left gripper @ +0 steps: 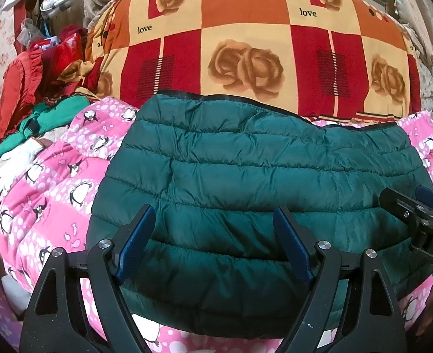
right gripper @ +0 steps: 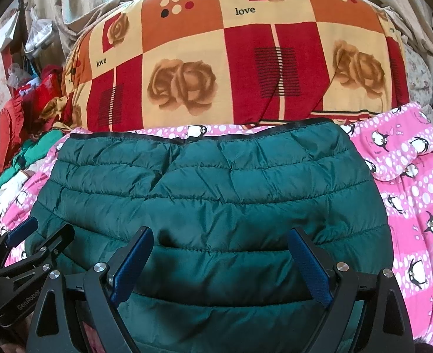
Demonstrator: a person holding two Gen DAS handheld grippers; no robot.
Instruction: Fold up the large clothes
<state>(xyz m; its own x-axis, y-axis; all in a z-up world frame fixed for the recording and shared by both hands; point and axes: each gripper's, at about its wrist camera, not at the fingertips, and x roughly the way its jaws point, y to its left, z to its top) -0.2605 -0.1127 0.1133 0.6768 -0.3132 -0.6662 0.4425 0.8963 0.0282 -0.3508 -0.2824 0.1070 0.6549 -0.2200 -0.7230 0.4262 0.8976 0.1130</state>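
**Green jacket folded flat, both grippers open above it**

The left gripper point(left gripper: 215, 239) and right gripper point(right gripper: 219, 260) are being held with jaws spread wide, nothing clamped between them. The quilted green jacket point(left gripper: 245, 182) is being displayed folded flat on the pink penguin blanket point(right gripper: 416, 206). Behind it, a rose-patterned quilt point(left gripper: 245, 44) is being seen piled up.

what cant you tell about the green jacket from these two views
- Near hem of the green puffer jacket: in both wrist views, hidden behind the left tongs and right tongs.
- Sleeves, front or zipper: none show; folded under or not, cannot tell.
- Jacket's right end: left wrist view, behind the right tongs.
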